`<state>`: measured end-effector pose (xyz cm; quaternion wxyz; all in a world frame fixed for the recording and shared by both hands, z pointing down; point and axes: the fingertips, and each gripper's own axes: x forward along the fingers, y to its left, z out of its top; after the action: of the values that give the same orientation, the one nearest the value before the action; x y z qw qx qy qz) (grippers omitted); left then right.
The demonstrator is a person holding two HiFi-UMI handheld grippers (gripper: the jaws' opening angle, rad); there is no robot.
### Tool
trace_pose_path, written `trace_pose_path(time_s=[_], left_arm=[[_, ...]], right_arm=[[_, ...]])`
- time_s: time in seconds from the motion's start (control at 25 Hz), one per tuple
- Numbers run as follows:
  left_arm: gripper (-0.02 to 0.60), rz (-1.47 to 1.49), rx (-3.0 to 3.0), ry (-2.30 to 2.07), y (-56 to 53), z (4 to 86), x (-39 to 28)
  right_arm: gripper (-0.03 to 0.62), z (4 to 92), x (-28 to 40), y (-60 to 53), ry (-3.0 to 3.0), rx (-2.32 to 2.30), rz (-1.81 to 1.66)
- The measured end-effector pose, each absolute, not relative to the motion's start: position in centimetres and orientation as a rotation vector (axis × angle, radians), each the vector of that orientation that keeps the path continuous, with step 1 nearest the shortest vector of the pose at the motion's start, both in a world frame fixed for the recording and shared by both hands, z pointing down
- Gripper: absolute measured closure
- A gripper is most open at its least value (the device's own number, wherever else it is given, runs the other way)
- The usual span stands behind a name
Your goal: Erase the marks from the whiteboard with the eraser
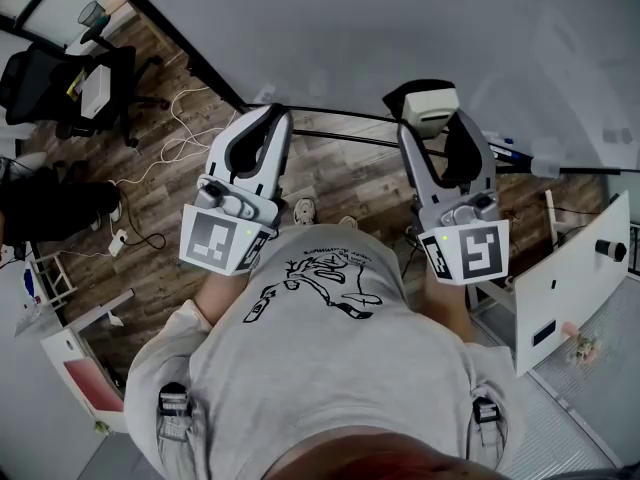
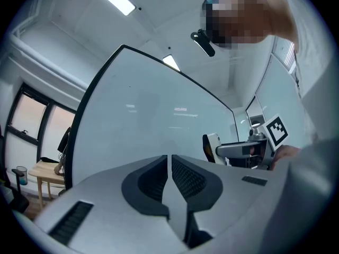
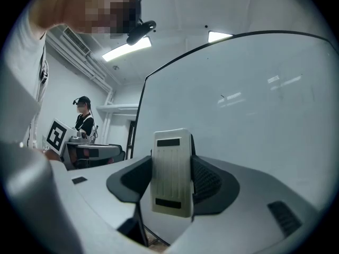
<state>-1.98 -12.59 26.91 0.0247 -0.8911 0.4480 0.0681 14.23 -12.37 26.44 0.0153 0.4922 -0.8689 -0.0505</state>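
The person stands facing the whiteboard [image 1: 400, 28], with a gripper raised in each hand at the board's lower edge, and looks down over a grey printed T-shirt [image 1: 320, 368]. The right gripper [image 3: 171, 160] grasps the eraser [image 3: 172, 171]. This is a pale ribbed block with a dark strip at each end, held upright between the two dark pads, its top standing out past the fingertips. In the head view the eraser [image 1: 430, 106] sits at the bottom edge of the board, right of the middle; whether it touches the board cannot be told. The left gripper [image 2: 169, 165] has its jaws clenched together with nothing between them, and it points at the board just beside the other gripper. Ceiling lights reflect on the board's pale face [image 3: 254, 105]. A dark rail [image 1: 340, 116] runs along the board's lower edge between the two grippers. The wooden floor [image 1: 170, 198] below carries loose white cables [image 1: 185, 118]. An office chair [image 1: 70, 83] stands well off towards the left. In the right gripper view, a second person [image 3: 83, 119] stands further back in the room.
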Motion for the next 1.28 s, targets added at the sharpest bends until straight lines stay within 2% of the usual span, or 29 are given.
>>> trace_pose_path(time_s=[1.28], left_arm=[[0.542,0.21,-2.762,1.387,-12.1,26.6,-1.6]], right_arm=[[0.355,25.8,15.1,-10.8,-2.726,1.564,-0.103]])
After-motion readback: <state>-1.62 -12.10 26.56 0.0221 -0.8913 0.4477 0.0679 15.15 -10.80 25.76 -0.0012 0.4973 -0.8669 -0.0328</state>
